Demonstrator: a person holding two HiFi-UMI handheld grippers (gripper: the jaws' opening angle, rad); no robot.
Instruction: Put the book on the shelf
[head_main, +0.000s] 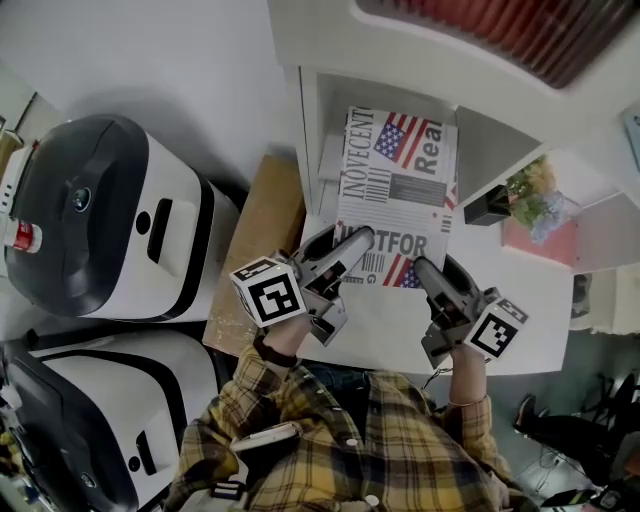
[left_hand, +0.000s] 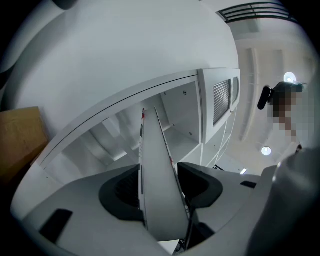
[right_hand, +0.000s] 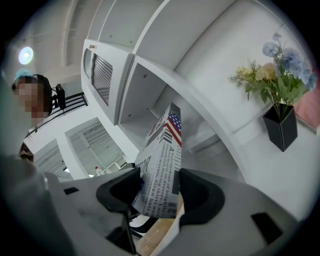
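Seen from the head camera, a book (head_main: 395, 190) with a newspaper-print cover and a flag design lay cover-up at 12 o'clock. Its far end was inside an open compartment of a white shelf (head_main: 310, 110). Its near end was out over the white ledge in front of the person. Whether the far end rested on the compartment floor could not be told.

The left gripper (left_hand: 159, 182) was at the book's near corner at 7 o'clock. Its jaws stood apart around the edge: one pad lay against the book and a thin gap showed at the other, so this side looked slack. The right gripper (right_hand: 157, 192), at the near corner at 5 o'clock, was pinching the book with both pads against it.

The step in hand looked like sliding the book home and letting go. With one side loose, the right grip was probably carrying the book. It would be best to keep that grip firm until the book bore on the compartment floor. A straight push toward 12 o'clock would likely keep the spine clear of the compartment's wall at 9 o'clock. A push from one corner alone could swing the book askew.

A dark vase of flowers (head_main: 530, 195) stood at 2 o'clock, near the right gripper's way out. Drawing back toward 6 o'clock seemed safer.
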